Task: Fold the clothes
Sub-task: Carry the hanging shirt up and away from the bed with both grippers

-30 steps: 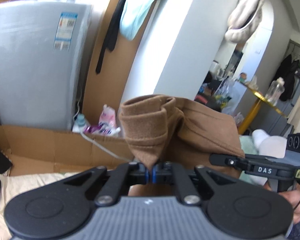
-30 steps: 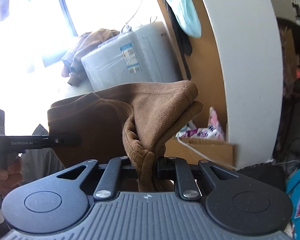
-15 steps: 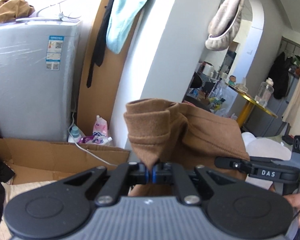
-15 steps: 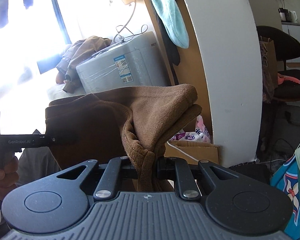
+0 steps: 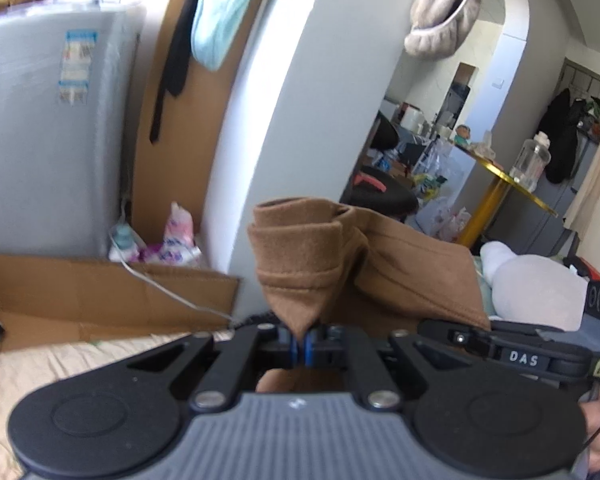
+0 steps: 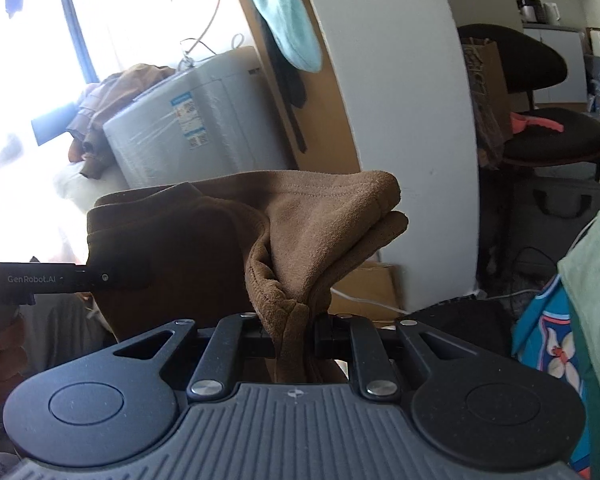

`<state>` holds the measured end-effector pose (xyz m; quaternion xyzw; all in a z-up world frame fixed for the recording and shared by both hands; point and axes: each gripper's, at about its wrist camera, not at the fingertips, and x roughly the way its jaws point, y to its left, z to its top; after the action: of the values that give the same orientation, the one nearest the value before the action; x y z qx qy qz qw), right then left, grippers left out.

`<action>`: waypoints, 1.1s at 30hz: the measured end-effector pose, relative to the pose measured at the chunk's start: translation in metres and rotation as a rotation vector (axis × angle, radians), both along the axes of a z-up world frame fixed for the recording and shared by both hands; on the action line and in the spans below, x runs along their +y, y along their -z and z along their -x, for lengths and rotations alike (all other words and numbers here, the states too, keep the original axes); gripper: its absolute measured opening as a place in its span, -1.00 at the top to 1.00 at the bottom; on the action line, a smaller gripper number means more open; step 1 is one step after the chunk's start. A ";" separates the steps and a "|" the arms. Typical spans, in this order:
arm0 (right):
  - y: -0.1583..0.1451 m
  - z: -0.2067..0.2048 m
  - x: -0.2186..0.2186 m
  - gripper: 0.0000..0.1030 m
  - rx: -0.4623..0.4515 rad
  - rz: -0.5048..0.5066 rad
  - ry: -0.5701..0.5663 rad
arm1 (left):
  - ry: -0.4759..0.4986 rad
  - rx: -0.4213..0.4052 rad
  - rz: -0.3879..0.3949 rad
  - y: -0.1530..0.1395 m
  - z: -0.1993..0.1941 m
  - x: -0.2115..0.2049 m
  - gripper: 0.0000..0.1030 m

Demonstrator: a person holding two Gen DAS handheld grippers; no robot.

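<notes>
left hand-held gripper (image 5: 300, 350) pinches a thin corner of the brown garment (image 5: 312, 264); right hand-held gripper (image 6: 294, 330) clamps a thicker bunched corner. the garment hangs in the air between them. keep both corners level and the edge taut while lowering onto the bed (image 5: 60, 364). both point slightly downward; washing machine (image 5: 48, 140) beyond.

Ahead, a broad white pillar (image 5: 284, 128) blocks the middle; to its left stand the wrapped grey appliance (image 5: 48, 140) and a low cardboard wall (image 5: 100, 292) — a closed corner. Right of the pillar the room opens, though a black chair (image 6: 548, 132) and a gold-edged table (image 5: 512, 184) crowd it.
</notes>
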<state>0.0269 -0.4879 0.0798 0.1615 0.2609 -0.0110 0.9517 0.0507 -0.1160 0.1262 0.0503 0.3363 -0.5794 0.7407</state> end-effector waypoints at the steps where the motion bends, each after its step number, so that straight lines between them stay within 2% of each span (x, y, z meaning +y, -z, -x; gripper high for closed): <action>1: 0.004 -0.001 -0.003 0.73 0.006 0.010 0.013 | 0.007 0.006 -0.008 0.005 0.002 -0.006 0.93; 10: 0.041 -0.007 -0.045 0.73 0.075 0.017 0.134 | 0.083 0.023 -0.017 0.050 0.017 -0.055 0.93; 16: 0.074 -0.015 -0.070 0.73 0.124 0.051 0.201 | 0.125 0.091 -0.041 0.092 0.018 -0.091 0.93; 19: 0.088 -0.017 -0.082 0.73 0.136 0.083 0.240 | 0.195 0.142 -0.015 0.111 0.017 -0.104 0.93; 24: 0.112 -0.029 -0.101 0.73 0.156 0.080 0.308 | 0.270 0.122 -0.056 0.141 0.018 -0.128 0.93; 31: 0.140 -0.053 -0.116 0.73 0.185 0.147 0.286 | 0.316 0.142 -0.057 0.180 0.003 -0.153 0.93; 33: 0.148 -0.055 -0.123 0.73 0.177 0.146 0.312 | 0.324 0.159 -0.059 0.192 -0.003 -0.160 0.93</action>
<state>0.0824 -0.6106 -0.0682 0.1288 0.3138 -0.1914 0.9211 0.0536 -0.2757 -0.0662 0.0796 0.3980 -0.6834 0.6068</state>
